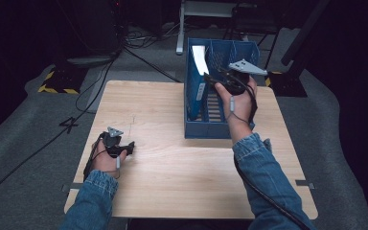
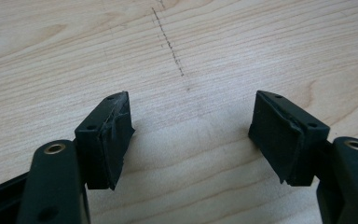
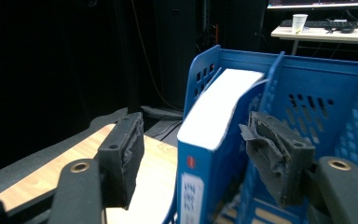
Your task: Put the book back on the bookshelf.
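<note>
Blue denim sleeves cover both forearms. Each black gripper [image 1: 124, 147] carries a grey triangular plate, brass-ringed screw holes, worn black pads and a trailing cable.

Dark room: grey carpet [image 1: 24, 120] around the wooden table [image 1: 172, 167], black cables [image 1: 139, 55] behind it, hazard-striped base [image 1: 57, 81] beyond its left corner.

File rack [image 1: 197, 128] stands on the bench [image 1: 172, 167], right of centre toward the far edge. A book [image 1: 197, 81] stands upright in its leftmost compartment. Right tool [image 1: 219, 79] hovers over the rack, just beside the book; left tool [image 1: 127, 148] sits low at the bench's near left, well apart.
</note>
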### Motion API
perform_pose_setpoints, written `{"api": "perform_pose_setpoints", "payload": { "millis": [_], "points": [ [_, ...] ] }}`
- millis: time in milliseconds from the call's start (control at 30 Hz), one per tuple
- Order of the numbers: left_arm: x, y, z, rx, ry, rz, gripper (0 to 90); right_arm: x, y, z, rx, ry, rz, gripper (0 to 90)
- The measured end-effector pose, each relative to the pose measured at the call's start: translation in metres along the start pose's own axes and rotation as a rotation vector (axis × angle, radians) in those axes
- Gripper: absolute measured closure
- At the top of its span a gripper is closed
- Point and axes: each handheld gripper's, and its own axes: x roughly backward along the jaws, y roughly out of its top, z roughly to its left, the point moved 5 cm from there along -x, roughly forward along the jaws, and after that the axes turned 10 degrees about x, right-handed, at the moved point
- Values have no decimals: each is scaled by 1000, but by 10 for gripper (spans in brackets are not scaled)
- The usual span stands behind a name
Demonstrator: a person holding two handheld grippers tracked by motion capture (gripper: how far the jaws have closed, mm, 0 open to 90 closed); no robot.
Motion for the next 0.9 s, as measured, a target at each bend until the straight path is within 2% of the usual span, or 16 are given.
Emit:
{"api": "perform_pose_setpoints", "payload": {
  "millis": [167,233,267,367,467,533,633,700,800,900],
  "points": [
    [1,-1,0,2,0,-2,296,36,-9,-12,3,9,15,367],
    [1,-1,0,2,-1,-2,296,48,-13,-18,-7,15,30,361],
    [0,-1,0,2,-2,-2,296,48,-13,-18,-7,15,30,361],
    [1,-1,0,3,-5,2,295,69,-23,-27,-7,37,60,359],
    [0,0,0,-2,-3,0,293,87,-36,-37,-4,39,94,358],
    [0,0,0,-4,-3,1,293,99,-44,-45,-12,21,99,358],
    [-1,1,-1,0,-6,0,293,112,-54,-53,-23,21,99,352],
    [-1,1,-1,-6,-5,-1,293,123,-64,-61,-16,22,124,349],
    [-2,1,-1,-5,-5,0,293,131,-74,-67,-7,29,155,349],
    [-1,1,-1,-5,-7,3,294,145,-92,-76,2,17,186,348]
  ]
}}
